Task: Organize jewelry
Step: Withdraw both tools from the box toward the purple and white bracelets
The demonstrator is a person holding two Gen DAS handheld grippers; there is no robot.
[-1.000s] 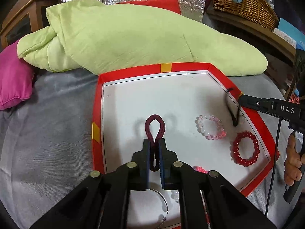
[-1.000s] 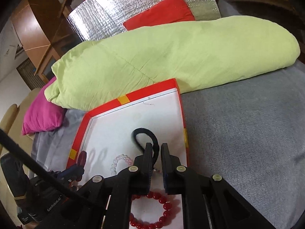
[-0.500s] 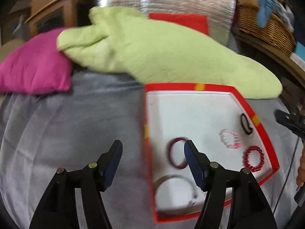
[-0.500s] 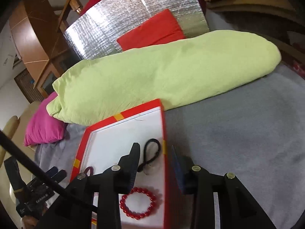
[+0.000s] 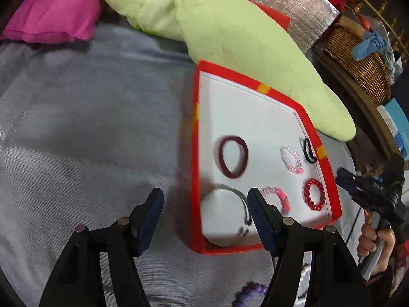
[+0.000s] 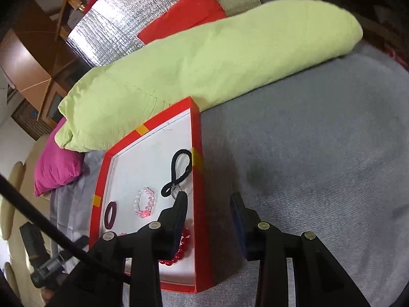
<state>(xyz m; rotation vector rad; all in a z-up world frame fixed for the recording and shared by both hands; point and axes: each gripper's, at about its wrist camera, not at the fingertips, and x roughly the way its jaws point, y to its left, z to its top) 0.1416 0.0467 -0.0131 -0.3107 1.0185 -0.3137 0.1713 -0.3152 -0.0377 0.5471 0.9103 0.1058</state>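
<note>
A red-rimmed tray (image 5: 195, 153) with a white floor lies on the grey bedcover; it also shows in the right wrist view (image 6: 198, 179). In it lie a maroon hair tie (image 5: 233, 156), a clear-pink bead bracelet (image 5: 292, 159), a black hair tie (image 5: 309, 151), a red bead bracelet (image 5: 314, 195), a pink bracelet (image 5: 277, 197) and a silver bangle (image 5: 235, 197). My left gripper (image 5: 205, 206) is open and empty over the tray's left rim. My right gripper (image 6: 208, 199) is open and empty over the tray's right rim, near the black hair tie (image 6: 179, 172).
A light-green folded duvet (image 5: 230, 33) lies behind the tray, a magenta pillow (image 5: 51, 12) at the far left. A wicker basket (image 5: 358, 56) stands at the right. A purple bead bracelet (image 5: 249, 293) lies on the cover in front of the tray.
Both grippers opened, released their hair ties into the tray and pulled back. The left one swung left, the right one swung right.
</note>
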